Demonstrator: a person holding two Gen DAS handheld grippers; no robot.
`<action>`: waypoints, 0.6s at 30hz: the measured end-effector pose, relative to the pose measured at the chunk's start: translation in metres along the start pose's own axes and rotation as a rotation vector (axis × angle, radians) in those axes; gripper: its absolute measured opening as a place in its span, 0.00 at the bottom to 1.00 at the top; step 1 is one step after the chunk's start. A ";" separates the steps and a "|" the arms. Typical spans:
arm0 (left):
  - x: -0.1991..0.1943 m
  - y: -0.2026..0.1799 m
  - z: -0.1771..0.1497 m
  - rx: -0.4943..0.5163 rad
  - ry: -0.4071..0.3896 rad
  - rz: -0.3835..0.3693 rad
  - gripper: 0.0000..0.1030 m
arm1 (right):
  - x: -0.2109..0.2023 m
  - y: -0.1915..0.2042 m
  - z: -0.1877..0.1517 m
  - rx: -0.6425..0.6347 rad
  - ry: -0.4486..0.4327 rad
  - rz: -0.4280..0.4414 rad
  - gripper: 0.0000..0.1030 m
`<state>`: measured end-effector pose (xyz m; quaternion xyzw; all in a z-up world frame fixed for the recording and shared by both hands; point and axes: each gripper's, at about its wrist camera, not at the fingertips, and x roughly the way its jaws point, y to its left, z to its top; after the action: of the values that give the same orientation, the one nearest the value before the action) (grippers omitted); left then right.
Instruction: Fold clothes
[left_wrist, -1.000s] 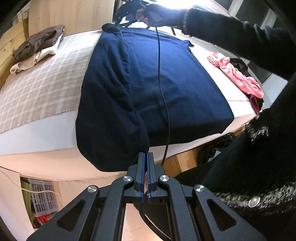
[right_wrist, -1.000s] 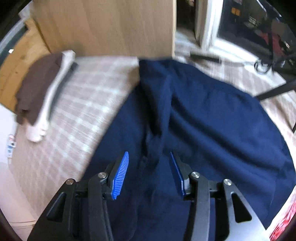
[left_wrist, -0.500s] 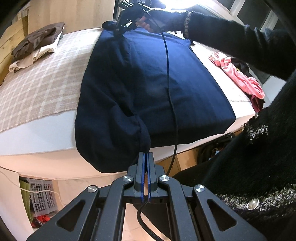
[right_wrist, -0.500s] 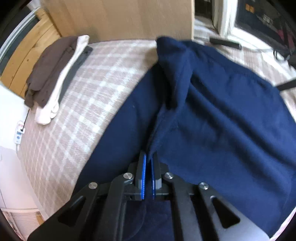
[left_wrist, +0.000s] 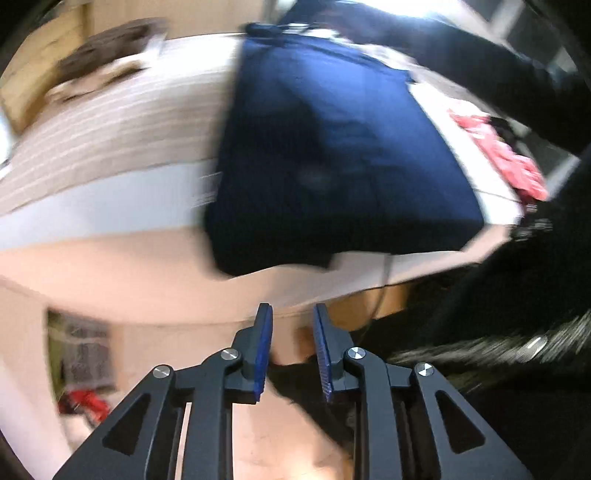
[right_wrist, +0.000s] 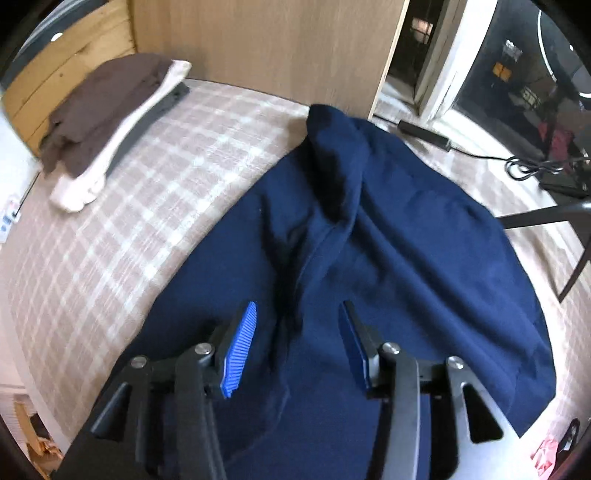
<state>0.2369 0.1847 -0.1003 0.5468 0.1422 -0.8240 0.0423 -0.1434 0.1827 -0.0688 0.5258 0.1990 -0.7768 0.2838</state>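
Both grippers have just let go of the navy garment (right_wrist: 424, 236). Left gripper (left_wrist: 291, 347) has backed off the bed (left_wrist: 110, 206), jaws parted and empty. Right gripper (right_wrist: 297, 343) hangs released above the cloth.

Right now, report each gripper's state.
Left gripper: jaws just opened, empty, off the navy garment.
Right gripper: jaws just opened, holding nothing, over the garment's fold.

Plaid bed cover (right_wrist: 110, 236) in beige w/ white lines. Wooden panel (right_wrist: 258, 44) stands behind the bed. Black power brick (right_wrist: 424, 133) lies near it, its cable (right_wrist: 532, 166) coiled on the carpet further right. Dark chair leg (right_wrist: 543, 216) angles in from the right edge. Under the bed, blurry: white basket (left_wrist: 85, 350), something red (left_wrist: 85, 402) below it.
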 end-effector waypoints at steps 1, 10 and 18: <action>-0.001 0.013 -0.002 -0.022 -0.009 0.029 0.20 | -0.007 0.001 -0.007 -0.004 -0.005 0.005 0.44; 0.057 0.046 0.023 0.001 -0.029 -0.061 0.21 | -0.054 0.003 -0.078 -0.002 -0.011 0.095 0.45; 0.086 0.043 0.037 0.022 -0.021 -0.083 0.30 | -0.040 -0.004 -0.088 0.038 0.013 0.126 0.45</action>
<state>0.1794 0.1402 -0.1736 0.5323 0.1553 -0.8322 0.0034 -0.0722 0.2487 -0.0637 0.5477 0.1528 -0.7576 0.3206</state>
